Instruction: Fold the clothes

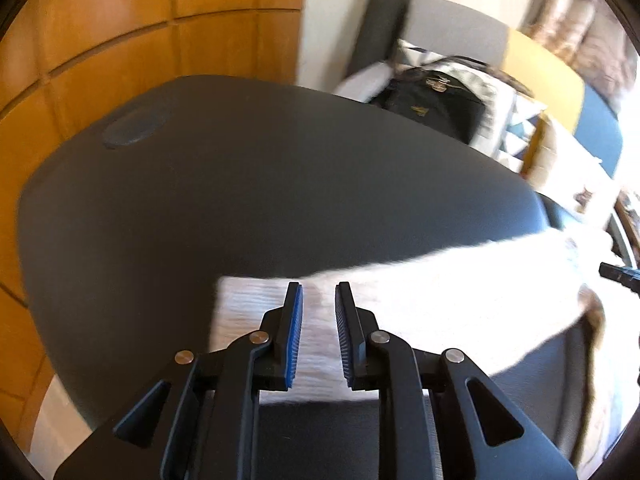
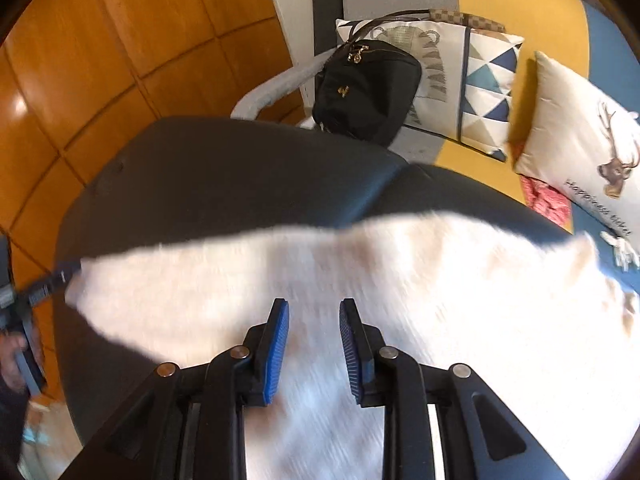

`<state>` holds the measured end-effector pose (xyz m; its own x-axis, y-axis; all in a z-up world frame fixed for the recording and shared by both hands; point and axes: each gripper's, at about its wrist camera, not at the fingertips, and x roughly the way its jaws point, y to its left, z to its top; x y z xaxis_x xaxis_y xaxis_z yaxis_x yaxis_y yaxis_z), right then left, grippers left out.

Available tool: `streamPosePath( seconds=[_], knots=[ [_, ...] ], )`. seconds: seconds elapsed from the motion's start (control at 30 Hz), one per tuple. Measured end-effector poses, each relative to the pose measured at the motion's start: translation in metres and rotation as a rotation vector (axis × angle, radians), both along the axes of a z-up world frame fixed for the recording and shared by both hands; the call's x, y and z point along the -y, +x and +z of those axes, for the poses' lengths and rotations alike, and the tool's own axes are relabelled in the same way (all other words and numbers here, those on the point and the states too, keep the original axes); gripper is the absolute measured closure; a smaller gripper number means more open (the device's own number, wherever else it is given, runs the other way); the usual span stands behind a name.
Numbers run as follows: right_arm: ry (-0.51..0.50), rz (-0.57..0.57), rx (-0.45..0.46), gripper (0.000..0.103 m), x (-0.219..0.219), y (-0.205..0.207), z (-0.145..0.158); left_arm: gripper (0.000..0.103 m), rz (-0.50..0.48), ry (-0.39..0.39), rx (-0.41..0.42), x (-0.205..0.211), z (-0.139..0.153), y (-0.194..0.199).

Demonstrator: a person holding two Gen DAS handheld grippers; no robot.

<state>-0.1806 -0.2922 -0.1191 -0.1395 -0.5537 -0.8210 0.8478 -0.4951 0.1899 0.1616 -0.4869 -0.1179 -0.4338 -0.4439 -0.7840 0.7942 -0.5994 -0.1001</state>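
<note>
White fuzzy garment [image 1: 420, 300] lies across the near right part of the dark round table [image 1: 200, 200] in the left wrist view, and the left gripper [image 1: 319, 292] hangs over its left end, jaws parted, nothing pinched between the blue pads. Over to the right wrist view: the same cloth spreads wide and blurred, and the right gripper [image 2: 314, 308] is above it, jaws apart, gripping nothing. Black handbag [image 2: 364, 88] sits beyond on the sofa.

Both grippers point steeply downward. The left gripper [image 1: 319, 292] has its jaws a little apart, nothing between the pads. The right gripper [image 2: 314, 308] also stands parted, pads gripping nothing.
</note>
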Motion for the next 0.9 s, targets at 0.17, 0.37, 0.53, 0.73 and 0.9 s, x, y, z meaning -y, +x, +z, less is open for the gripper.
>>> streamPosePath(
  seconds=[0.17,0.37,0.53,0.73,0.9],
  knots=[
    [0.071,0.052,-0.019,0.078,-0.019,0.025,-0.015,0.085,-0.045,-0.012,0.107,-0.002,-0.021,-0.019],
    [0.032,0.021,0.038,0.078,-0.033,0.024,-0.019,0.082,-0.021,-0.046,0.132,0.032,-0.022,-0.035],
    [-0.019,0.0,0.065,0.078,-0.064,0.033,-0.003,0.082,-0.013,-0.088,0.13,0.03,0.002,-0.044],
    [-0.014,-0.014,0.033,0.078,-0.078,0.056,-0.007,0.082,-0.23,-0.05,-0.092,-0.039,0.043,-0.08],
    [-0.055,-0.011,0.053,0.078,-0.072,0.066,-0.011,0.082,-0.556,0.044,-0.113,-0.121,0.033,-0.162]
  ],
)
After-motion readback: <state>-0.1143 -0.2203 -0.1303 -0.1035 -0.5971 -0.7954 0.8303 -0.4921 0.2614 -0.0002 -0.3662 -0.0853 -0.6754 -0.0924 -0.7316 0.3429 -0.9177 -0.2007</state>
